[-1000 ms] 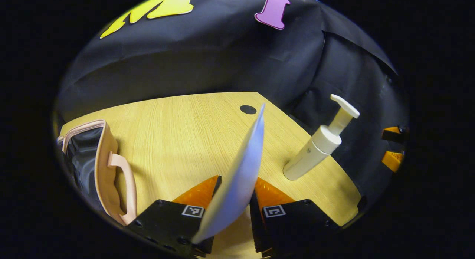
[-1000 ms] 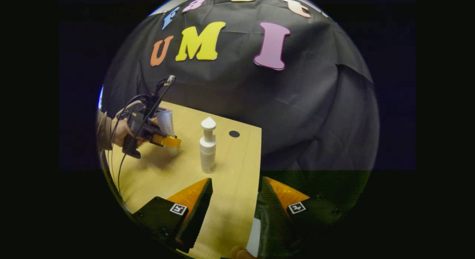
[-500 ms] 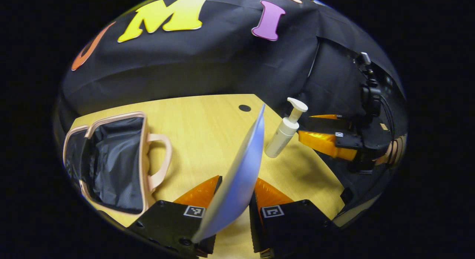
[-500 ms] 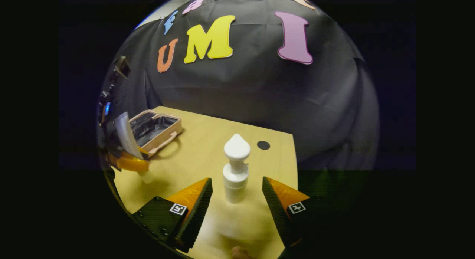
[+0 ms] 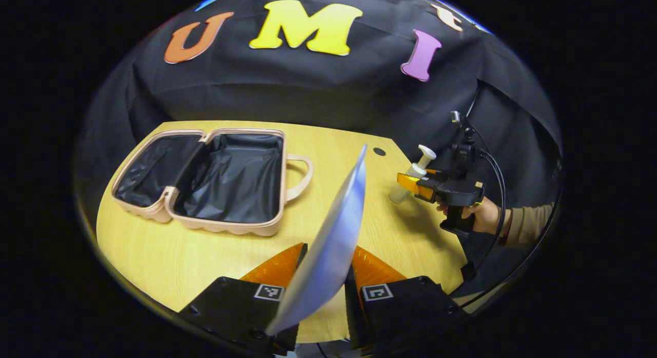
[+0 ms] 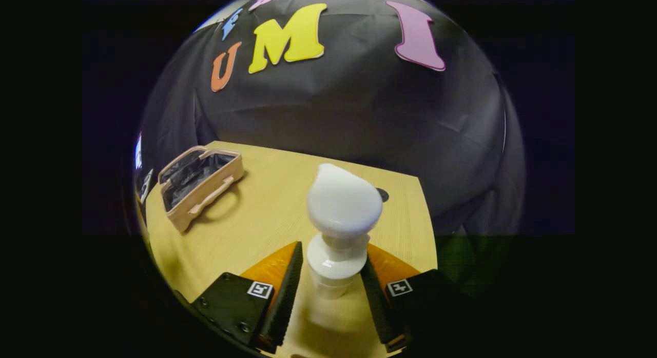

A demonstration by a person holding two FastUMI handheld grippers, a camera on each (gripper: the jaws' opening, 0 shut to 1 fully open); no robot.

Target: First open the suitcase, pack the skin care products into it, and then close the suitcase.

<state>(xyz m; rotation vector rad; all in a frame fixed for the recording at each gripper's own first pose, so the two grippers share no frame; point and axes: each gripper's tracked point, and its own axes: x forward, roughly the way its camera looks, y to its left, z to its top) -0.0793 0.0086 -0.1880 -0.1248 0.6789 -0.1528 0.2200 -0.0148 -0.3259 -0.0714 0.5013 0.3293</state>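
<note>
Nearest the camera in the left gripper view, the left gripper (image 5: 328, 268) pinches a pale blue squeeze tube (image 5: 328, 245) between its fingers, the tube's flat end pointing up and away over the light wooden table (image 5: 215, 250). A second ago this view looked at the white pump bottle with the case only at its edge; it has since swung round so that the pink hard-shell suitcase (image 5: 205, 181) lies ahead, which suggests the tube is being carried toward it. The suitcase is open, both black-lined halves lying flat and still empty, its handle turned toward the table's middle.

In the right gripper view, the right gripper (image 6: 331, 276) has closed in on the white pump bottle (image 6: 339, 230): a second ago the bottle stood well ahead, now it stands upright between the fingers, which sit close against its neck on either side. Whether both press on it yet, I cannot tell. Farther off, the suitcase (image 6: 200, 186) sits to the left.

Opening looks done; packing has only begun, and closing comes last.
</note>
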